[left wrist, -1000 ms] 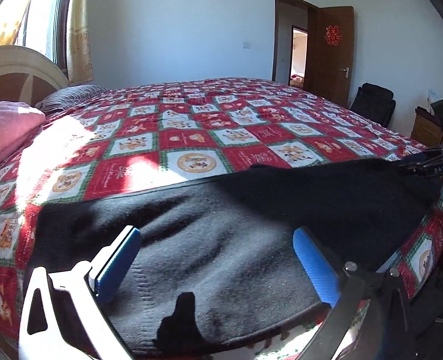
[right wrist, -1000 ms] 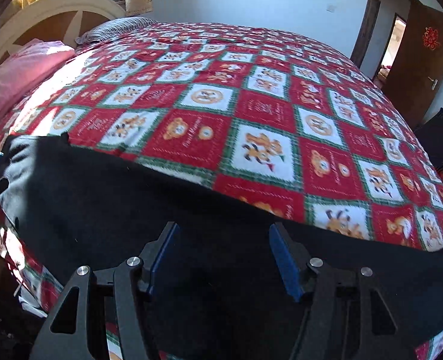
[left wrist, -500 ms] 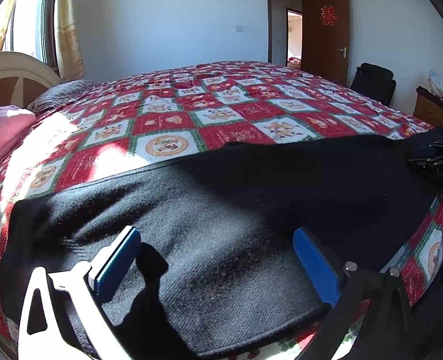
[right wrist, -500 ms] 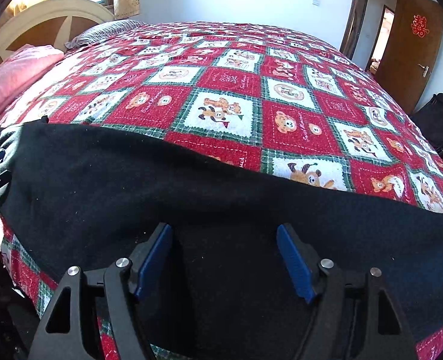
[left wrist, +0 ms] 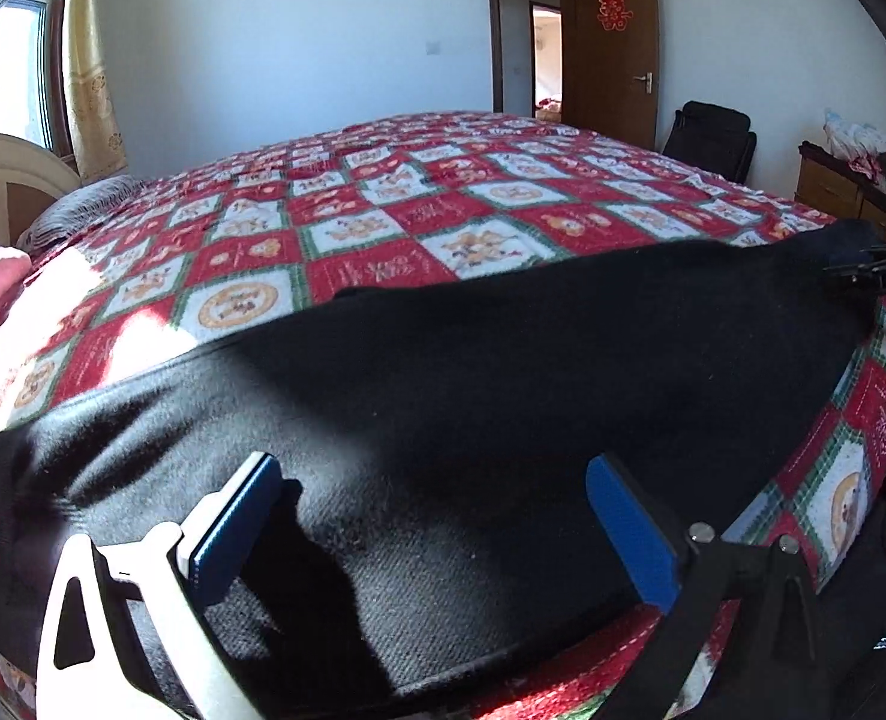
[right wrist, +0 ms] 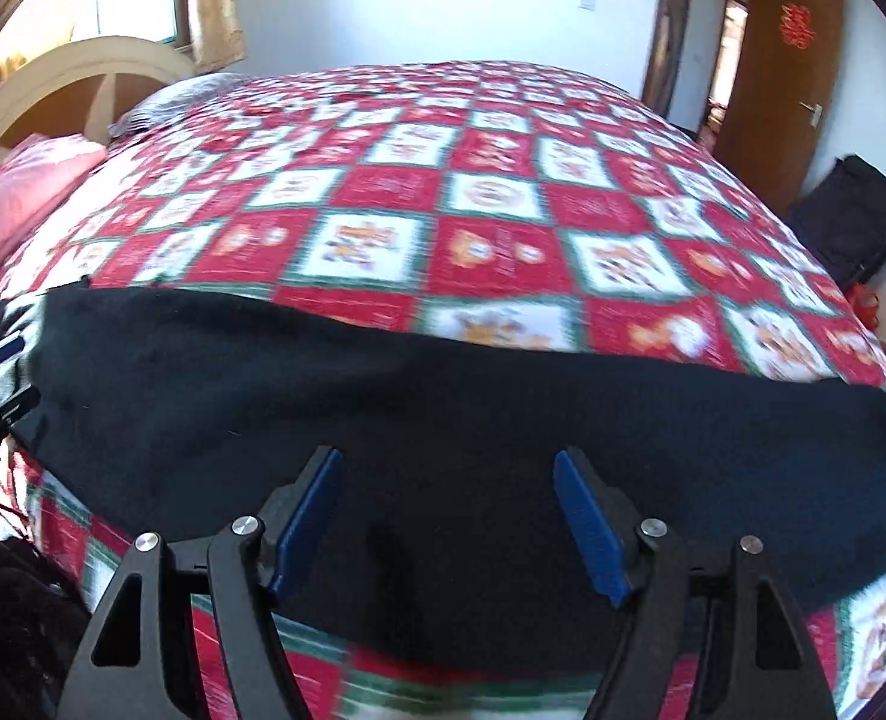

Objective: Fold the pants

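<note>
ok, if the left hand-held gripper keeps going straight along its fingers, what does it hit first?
Most likely the black pants spread on the bed: the left hand-held gripper is open, angled down at the cloth, nothing between. Depth uncertain.

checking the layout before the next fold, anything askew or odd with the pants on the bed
Nothing stands out. The black pants lie flat in a long band along the near edge of the quilt, with no bunching visible. Both the left gripper and right gripper are open above them.
</note>
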A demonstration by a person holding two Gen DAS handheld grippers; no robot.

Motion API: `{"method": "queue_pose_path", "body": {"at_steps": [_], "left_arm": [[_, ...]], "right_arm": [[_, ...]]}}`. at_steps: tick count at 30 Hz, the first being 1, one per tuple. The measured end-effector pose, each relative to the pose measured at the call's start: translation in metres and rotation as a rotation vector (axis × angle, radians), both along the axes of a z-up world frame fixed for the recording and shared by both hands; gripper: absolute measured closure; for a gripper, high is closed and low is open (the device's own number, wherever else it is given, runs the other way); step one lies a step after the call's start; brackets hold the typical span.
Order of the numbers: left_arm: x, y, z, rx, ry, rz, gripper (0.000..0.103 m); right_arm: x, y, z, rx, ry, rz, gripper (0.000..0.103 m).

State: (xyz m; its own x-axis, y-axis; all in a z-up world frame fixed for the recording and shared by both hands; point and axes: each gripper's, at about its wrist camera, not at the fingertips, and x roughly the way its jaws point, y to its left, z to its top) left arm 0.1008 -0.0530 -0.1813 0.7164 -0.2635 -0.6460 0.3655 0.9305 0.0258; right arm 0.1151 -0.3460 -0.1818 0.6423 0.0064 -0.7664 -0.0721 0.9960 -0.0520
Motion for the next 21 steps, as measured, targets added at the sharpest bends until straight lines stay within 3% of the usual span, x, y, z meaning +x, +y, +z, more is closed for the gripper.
{"method": "queue_pose_path", "body": {"at_steps": [3,7,9,12,14,21], "left_arm": [[-0.005,-0.001,0.001,0.006,-0.017,-0.002,0.000],[-0.010,0.002,0.008,-0.010,-0.029,-0.001,0.000],[-0.011,0.003,0.007,0.005,-0.043,0.011,0.000],[-0.011,0.009,0.003,-0.010,-0.035,0.034,0.000],[-0.010,0.011,0.002,-0.014,-0.031,0.049,0.000],[-0.010,0.013,0.000,-0.014,-0.030,0.060,0.000]], "right_arm": [[0.000,-0.018,-0.001,0.072,-0.026,0.019,0.029],[-0.011,-0.044,0.028,0.205,-0.073,0.031,0.029],[-0.021,-0.080,0.048,0.231,-0.137,-0.054,0.029],[-0.039,-0.149,0.066,0.355,-0.199,-0.241,0.029],[-0.052,-0.181,0.071,0.359,-0.218,-0.339,0.029],[-0.051,-0.215,0.047,0.391,-0.150,-0.364,0.029]]}}
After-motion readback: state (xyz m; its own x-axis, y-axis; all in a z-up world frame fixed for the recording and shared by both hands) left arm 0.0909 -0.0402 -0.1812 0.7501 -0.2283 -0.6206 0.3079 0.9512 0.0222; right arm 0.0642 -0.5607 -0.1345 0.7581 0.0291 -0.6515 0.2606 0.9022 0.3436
